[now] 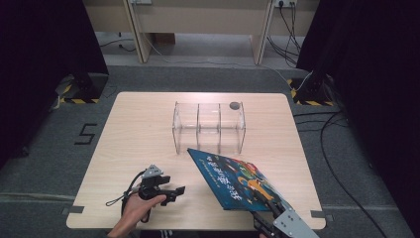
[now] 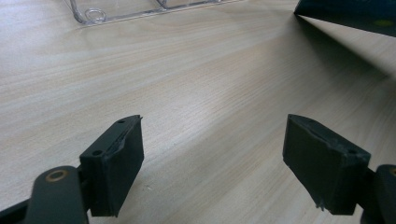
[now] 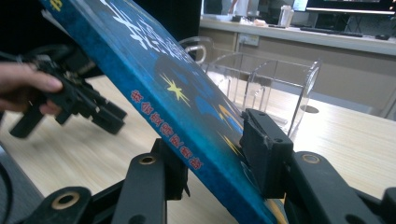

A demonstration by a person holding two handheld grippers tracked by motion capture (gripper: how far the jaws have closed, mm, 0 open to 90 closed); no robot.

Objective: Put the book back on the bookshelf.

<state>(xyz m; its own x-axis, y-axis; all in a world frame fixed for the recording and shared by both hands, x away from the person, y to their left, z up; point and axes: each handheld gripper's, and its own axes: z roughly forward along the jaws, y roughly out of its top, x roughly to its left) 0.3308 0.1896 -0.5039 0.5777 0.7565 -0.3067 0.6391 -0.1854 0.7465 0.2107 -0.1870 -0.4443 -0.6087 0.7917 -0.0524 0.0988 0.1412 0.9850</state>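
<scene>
We are pinching a blue picture book (image 3: 177, 100) between the pads (image 3: 261, 149) of our right gripper (image 3: 212, 161), one jaw on the cover and the other on the underside, near the book's lower end by its spine. In the high view that right gripper (image 1: 271, 207) is holding the book (image 1: 233, 179) at its near right corner, and the book is slanting up and away, its far corner reaching toward the clear acrylic organizer (image 1: 209, 128).

Our left gripper (image 2: 212, 154) is keeping its jaws spread wide with nothing between them, only bare wood of the table (image 2: 187, 84) below. We are seeing its pads (image 2: 123, 158) hovering low over the tabletop, with a corner of the book (image 2: 355, 14) at the upper right and the organizer's base (image 2: 121, 11) at the top edge. In the high view our left hand (image 1: 141, 208) is gripping the left gripper (image 1: 176, 191) near the table's front edge, left of the book and apart from it.

The organizer is standing upright mid-table, its three compartments holding nothing we can make out. A small dark round mark (image 1: 234, 105) is sitting on the table (image 1: 138, 124) just behind it.
</scene>
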